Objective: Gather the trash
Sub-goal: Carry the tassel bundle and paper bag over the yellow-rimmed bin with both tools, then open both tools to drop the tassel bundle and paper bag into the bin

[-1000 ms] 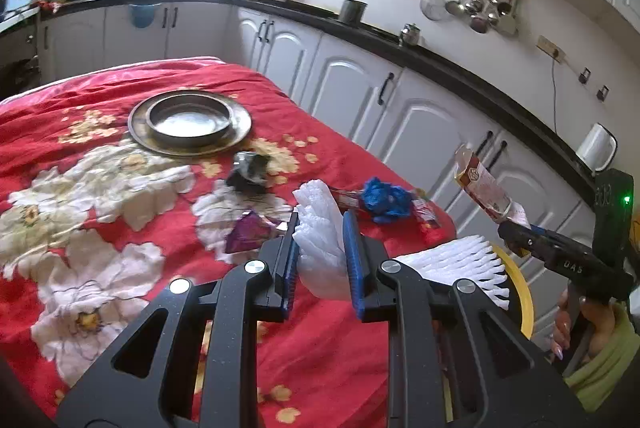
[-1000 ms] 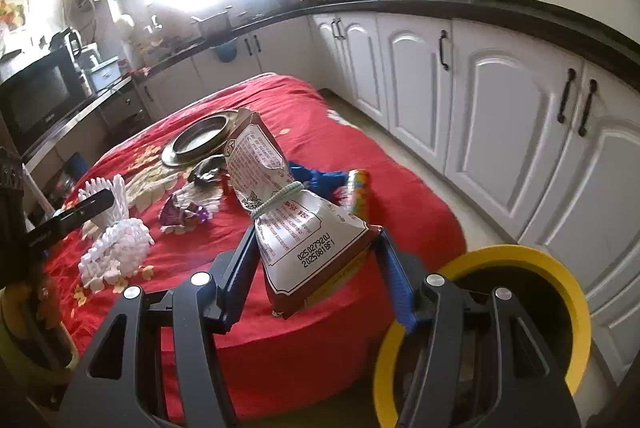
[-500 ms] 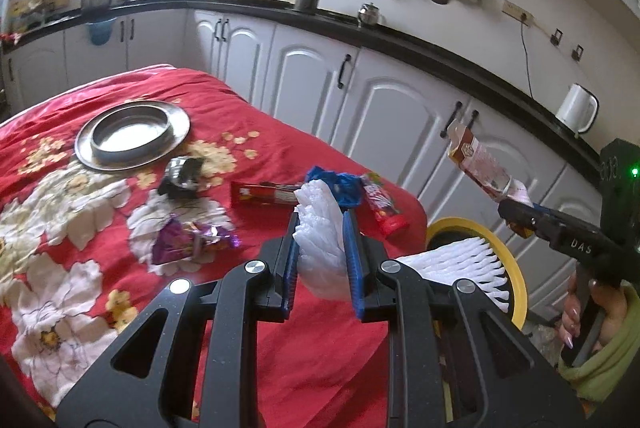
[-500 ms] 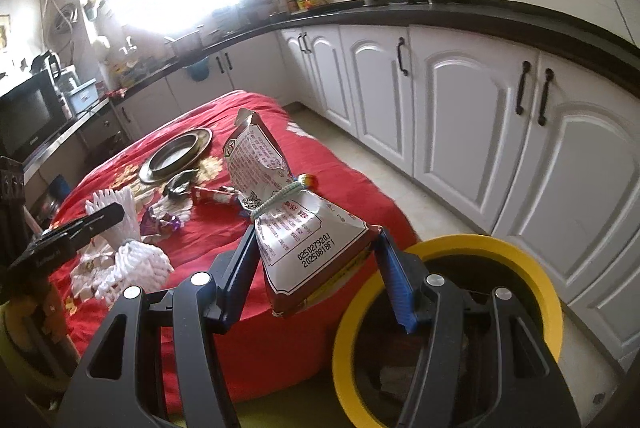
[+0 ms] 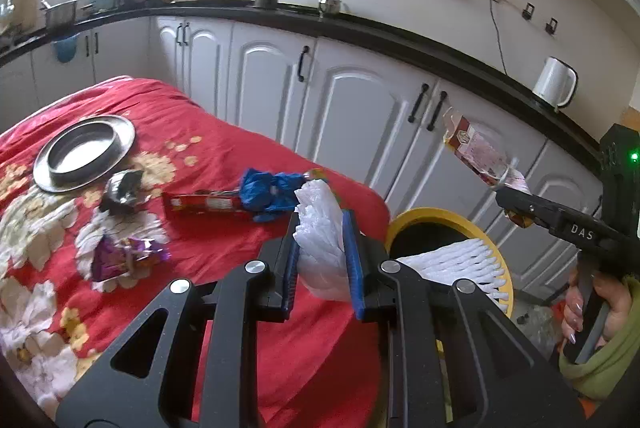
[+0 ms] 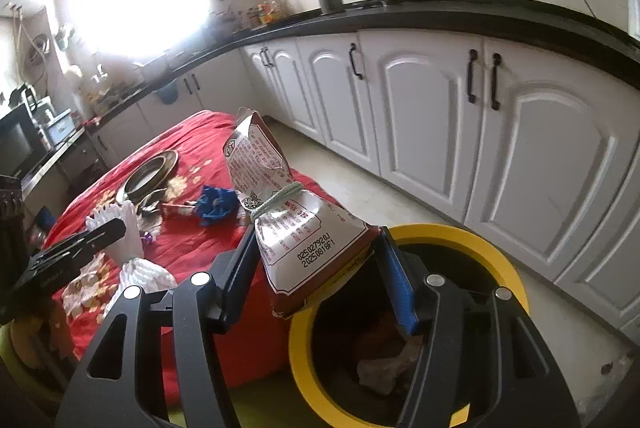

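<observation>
My left gripper is shut on a white ribbed plastic piece, held over the table's near corner beside the yellow-rimmed bin. My right gripper is shut on a red and white snack bag tied with a green band, above the edge of the yellow bin. In the left wrist view the right gripper shows at right with the bag. On the red cloth lie a blue wrapper, a red wrapper, a purple wrapper and a crumpled silver and black wrapper.
A steel plate rests on the red flowered tablecloth. White cabinets under a black counter run behind. Trash lies in the bin's bottom. A hand in a green sleeve holds the right gripper's handle.
Both grippers have carried their loads toward the yellow bin. The bin now lies closer under the right gripper, and the left has swung rightward across the table.
</observation>
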Tool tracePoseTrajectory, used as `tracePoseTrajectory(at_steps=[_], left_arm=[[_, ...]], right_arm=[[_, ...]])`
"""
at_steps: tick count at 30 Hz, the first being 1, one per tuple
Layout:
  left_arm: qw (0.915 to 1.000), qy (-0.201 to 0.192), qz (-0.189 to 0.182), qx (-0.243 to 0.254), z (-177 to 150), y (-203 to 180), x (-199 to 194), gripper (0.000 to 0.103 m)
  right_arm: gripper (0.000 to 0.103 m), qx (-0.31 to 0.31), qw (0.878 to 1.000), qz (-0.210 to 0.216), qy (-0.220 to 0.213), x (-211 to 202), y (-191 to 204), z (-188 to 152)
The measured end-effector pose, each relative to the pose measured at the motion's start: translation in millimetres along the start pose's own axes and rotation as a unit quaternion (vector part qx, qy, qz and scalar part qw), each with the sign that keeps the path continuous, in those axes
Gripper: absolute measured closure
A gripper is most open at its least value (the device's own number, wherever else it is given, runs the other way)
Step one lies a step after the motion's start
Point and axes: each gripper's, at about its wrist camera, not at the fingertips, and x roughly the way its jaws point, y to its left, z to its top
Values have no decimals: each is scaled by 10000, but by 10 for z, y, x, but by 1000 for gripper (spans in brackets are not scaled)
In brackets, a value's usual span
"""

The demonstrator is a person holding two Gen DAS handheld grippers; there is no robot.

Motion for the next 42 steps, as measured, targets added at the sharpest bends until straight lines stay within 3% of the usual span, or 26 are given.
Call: tracePoseTrajectory(at_steps=[20, 42], left_arm=[[9967, 255, -367, 683, -114, -690, 374, 88], [9855, 834, -514, 1384, -442, -1231, 1020, 88]], right_arm=[[47, 194, 9982, -572, -58, -150, -428, -138], [47, 681, 9920, -945, 482, 65, -989, -444]])
